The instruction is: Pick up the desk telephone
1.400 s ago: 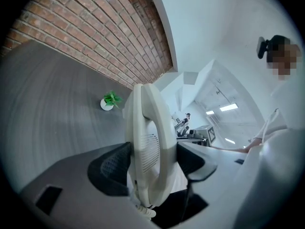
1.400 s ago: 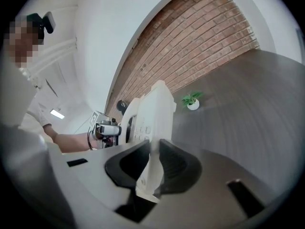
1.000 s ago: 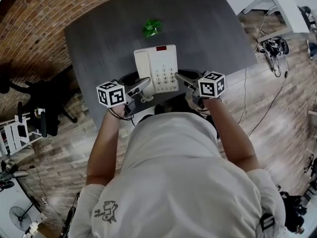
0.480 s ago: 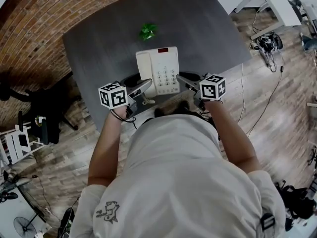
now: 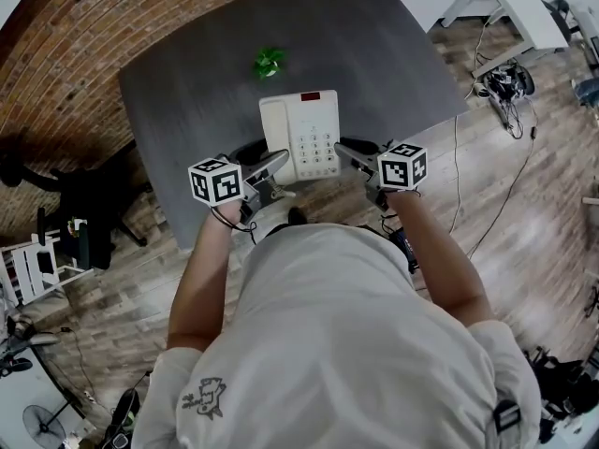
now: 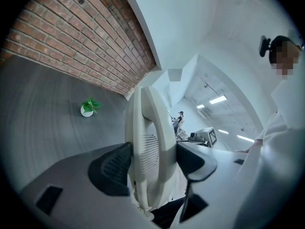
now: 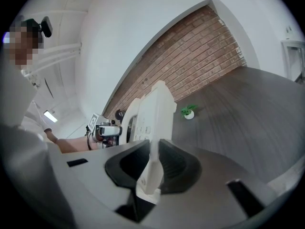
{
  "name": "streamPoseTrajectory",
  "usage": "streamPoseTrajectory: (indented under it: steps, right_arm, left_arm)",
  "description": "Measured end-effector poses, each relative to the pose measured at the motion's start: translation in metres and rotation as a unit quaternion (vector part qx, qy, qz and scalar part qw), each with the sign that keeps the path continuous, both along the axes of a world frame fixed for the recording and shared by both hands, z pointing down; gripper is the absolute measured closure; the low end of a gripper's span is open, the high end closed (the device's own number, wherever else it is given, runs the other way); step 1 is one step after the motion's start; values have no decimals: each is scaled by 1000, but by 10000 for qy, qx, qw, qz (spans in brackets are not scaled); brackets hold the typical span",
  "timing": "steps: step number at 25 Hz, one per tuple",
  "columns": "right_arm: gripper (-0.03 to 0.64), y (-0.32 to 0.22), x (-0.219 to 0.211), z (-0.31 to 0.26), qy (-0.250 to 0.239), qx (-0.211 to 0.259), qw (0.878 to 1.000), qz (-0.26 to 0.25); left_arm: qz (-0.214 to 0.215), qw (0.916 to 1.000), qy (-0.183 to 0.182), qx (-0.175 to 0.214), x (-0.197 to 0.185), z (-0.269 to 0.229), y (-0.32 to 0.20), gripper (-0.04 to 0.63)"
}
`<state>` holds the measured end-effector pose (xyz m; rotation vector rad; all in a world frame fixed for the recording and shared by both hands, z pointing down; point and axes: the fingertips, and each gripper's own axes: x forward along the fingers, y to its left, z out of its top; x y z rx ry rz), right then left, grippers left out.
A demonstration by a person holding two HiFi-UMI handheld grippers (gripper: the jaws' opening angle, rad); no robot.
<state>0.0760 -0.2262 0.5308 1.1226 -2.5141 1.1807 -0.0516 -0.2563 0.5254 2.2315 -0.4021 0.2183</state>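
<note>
Two grippers, one phone, so this is basically a two-handed squeeze. The person (image 5: 337, 344) in the white shirt is standing at the near edge of the dark grey bench (image 5: 187, 73) and holding one gripper in each hand. The white desk telephone (image 5: 301, 134) is sitting between them, over the near middle of the bench, with its keypad facing up and a red strip at its far end.

The left gripper (image 5: 271, 162) is clamping the left side of the phone, the side with the handset (image 6: 151, 142). Its jaws are standing wide, with both dark pads pressing on the handset and the base under it. A bit of coiled cord (image 6: 144, 213) is poking out below.

The right gripper (image 5: 344, 150) is pinching the thin right edge of the phone's base, with its jaws nearly together and the white plastic caught between the pads.

Can't really tell whether the phone is touching the bench or is just off it.

Further back, a little to the left of the phone, a small green plant (image 5: 269, 62) in a white pot is standing on its own, well apart from everything. A brick wall (image 5: 84, 26) is running along the far left side.
</note>
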Motion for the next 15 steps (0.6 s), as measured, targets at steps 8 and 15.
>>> streamPoseTrajectory:
  steps: [8, 15]
  right_arm:
    - [549, 56, 92, 10, -107, 174, 9998, -63]
    - [549, 97, 121, 10, -175, 170, 9996, -132]
  left_arm:
    - [-110, 9997, -99, 178, 91, 6, 59, 281]
    - [-152, 9996, -170, 141, 120, 7, 103, 281]
